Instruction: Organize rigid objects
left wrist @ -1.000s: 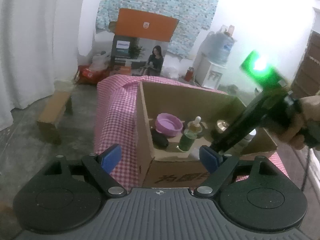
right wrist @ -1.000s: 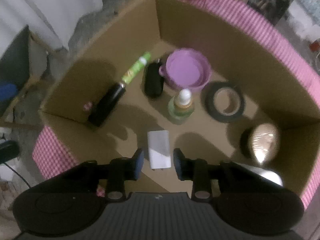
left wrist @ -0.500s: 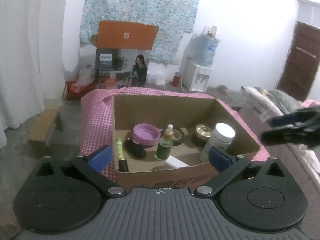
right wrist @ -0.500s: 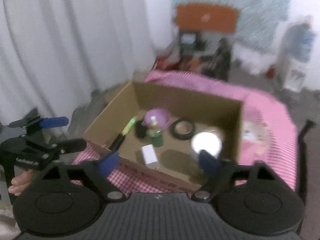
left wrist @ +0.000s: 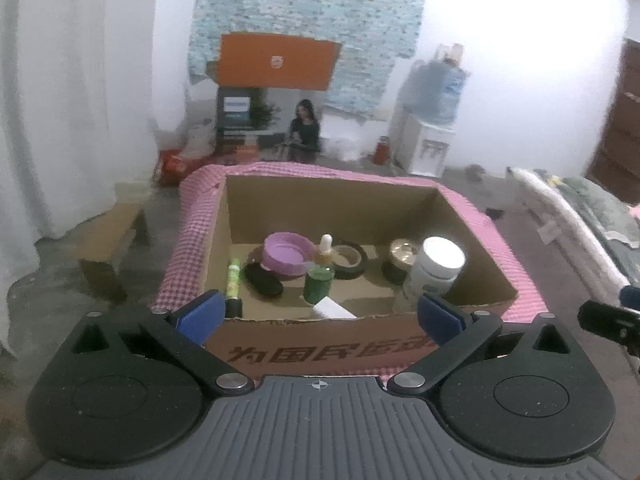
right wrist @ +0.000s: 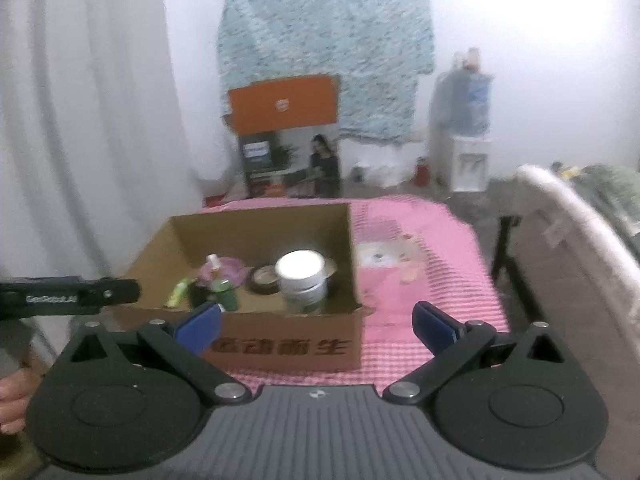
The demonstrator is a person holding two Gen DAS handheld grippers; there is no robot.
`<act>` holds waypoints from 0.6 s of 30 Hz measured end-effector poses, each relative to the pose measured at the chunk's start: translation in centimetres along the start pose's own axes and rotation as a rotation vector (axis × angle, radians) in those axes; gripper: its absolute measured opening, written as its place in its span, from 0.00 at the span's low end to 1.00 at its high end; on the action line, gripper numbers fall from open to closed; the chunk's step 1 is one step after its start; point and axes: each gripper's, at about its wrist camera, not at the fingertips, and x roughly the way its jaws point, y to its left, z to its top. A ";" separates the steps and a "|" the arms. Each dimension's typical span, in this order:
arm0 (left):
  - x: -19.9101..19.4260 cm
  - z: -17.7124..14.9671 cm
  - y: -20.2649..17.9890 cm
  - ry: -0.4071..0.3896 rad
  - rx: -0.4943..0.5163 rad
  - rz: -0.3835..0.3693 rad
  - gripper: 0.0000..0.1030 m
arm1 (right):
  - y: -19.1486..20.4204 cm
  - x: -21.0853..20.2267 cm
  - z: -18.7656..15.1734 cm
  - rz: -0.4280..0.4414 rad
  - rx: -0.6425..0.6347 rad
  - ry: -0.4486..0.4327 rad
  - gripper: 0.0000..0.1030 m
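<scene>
The cardboard box (left wrist: 320,344) sits just ahead of and below the left gripper (left wrist: 320,314), its near wall framed between the two blue pads; from the right gripper (right wrist: 316,326) it lies ahead and slightly to the left. Both grippers are released, jaws spread wide with nothing between them; the right one's jaws have just been opening, and the left's finished widening a moment sooner.

Inside, ahead of the left gripper, stand a white-lidded jar (left wrist: 436,268) toward the right pad, a green dropper bottle (left wrist: 320,276) near the middle, a purple bowl (left wrist: 288,254) behind it, a roll of tape (left wrist: 350,260), a gold-topped tin (left wrist: 402,256), a black oval case (left wrist: 264,278), a green-capped tube (left wrist: 233,280) along the left wall, and a small white block (left wrist: 334,308) against the near wall.

The packing looks finished, so the step in hand seems to be drawing back. To do it well, keep both grippers above the box rim and clear of the pink checked cloth (right wrist: 424,272), so nothing upright, the jar and bottle especially, gets knocked.
</scene>
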 end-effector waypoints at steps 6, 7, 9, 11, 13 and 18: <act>1.1 0.1 -0.6 0.043 0.003 0.031 1.00 | 0.6 0.8 -0.4 -0.064 -0.033 -0.049 1.00; 1.2 0.1 -0.8 0.043 0.016 0.037 1.00 | 0.6 1.1 -0.3 -0.066 -0.035 -0.054 1.00; 1.6 0.1 -1.1 0.041 0.048 0.054 1.00 | 0.7 1.7 -0.1 -0.072 -0.040 -0.063 1.00; 1.9 0.1 -1.4 0.042 0.077 0.065 1.00 | 0.8 2.2 0.1 -0.075 -0.044 -0.074 1.00; 2.2 0.1 -1.6 0.043 0.079 0.079 1.00 | 0.8 2.7 0.3 -0.066 -0.040 -0.077 1.00; 3.4 0.4 -1.7 0.083 0.063 0.085 1.00 | 0.9 5.1 0.2 0.032 0.008 -0.010 1.00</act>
